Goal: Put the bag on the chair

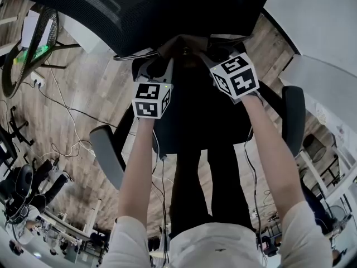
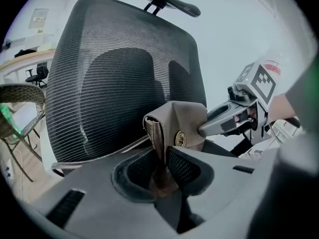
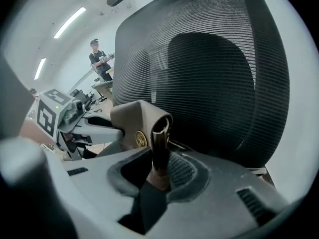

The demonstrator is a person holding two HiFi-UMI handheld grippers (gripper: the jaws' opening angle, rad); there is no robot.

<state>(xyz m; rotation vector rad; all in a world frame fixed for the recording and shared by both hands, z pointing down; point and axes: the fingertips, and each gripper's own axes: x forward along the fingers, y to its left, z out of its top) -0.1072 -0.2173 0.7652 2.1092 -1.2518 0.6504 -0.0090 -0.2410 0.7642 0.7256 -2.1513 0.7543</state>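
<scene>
Up at the chair now, left gripper and right gripper each have jaws pinched narrowly on the brown bag, its top just before the mesh backrest.

Light: bright and even, from ceiling strips at the right gripper view's upper left.
Shadow: the chair seat is near-black in the head view.
Distortion: strong fisheye bending, with dark rounded corners.
Focus: the near jaws are soft, the mesh backrest sharp.
</scene>
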